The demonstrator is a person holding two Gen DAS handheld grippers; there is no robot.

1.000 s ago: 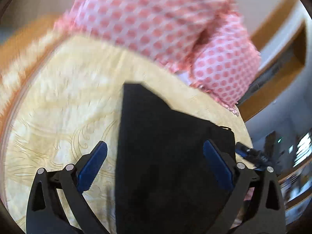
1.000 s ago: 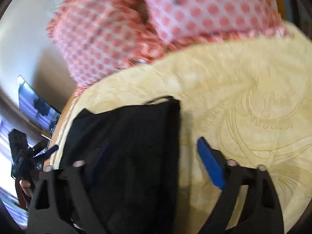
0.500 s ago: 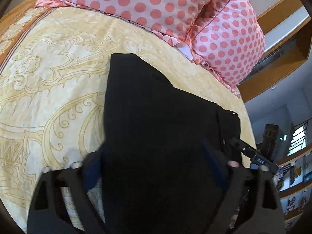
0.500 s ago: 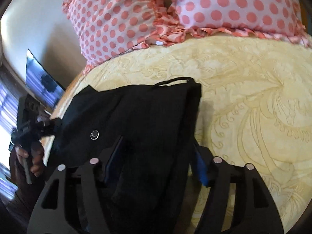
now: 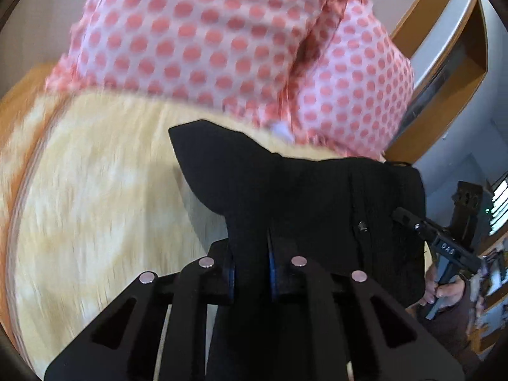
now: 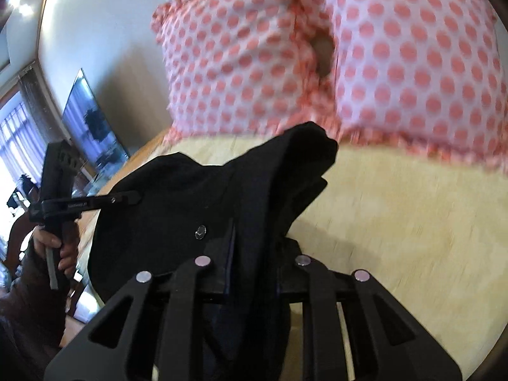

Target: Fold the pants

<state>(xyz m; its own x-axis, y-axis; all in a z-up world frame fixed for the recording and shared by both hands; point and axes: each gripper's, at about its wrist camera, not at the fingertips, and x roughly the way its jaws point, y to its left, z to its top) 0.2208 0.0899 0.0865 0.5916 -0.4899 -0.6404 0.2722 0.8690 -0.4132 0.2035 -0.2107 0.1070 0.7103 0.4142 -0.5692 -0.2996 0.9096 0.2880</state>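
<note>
The black pants (image 5: 304, 190) hang lifted off a yellow patterned bedspread (image 5: 95, 206). My left gripper (image 5: 249, 266) is shut on a fold of the pants' edge, with black cloth between its blue pads. In the right wrist view the same pants (image 6: 190, 197) bunch up, with a metal button showing. My right gripper (image 6: 252, 270) is shut on the cloth near the waistband. Each gripper shows in the other's view, at the right (image 5: 444, 247) and at the left (image 6: 73, 204), held by a hand.
Two pink polka-dot pillows (image 5: 222, 41) lie at the head of the bed, also in the right wrist view (image 6: 365, 50). A wooden headboard frame (image 5: 422, 101) stands at the right. A wall television (image 6: 92, 120) and a window are at the left.
Both grippers went from open over the flat pants to shut on the cloth. The pants have been lifted off the bedspread, and both views tilted up towards the pillows.
</note>
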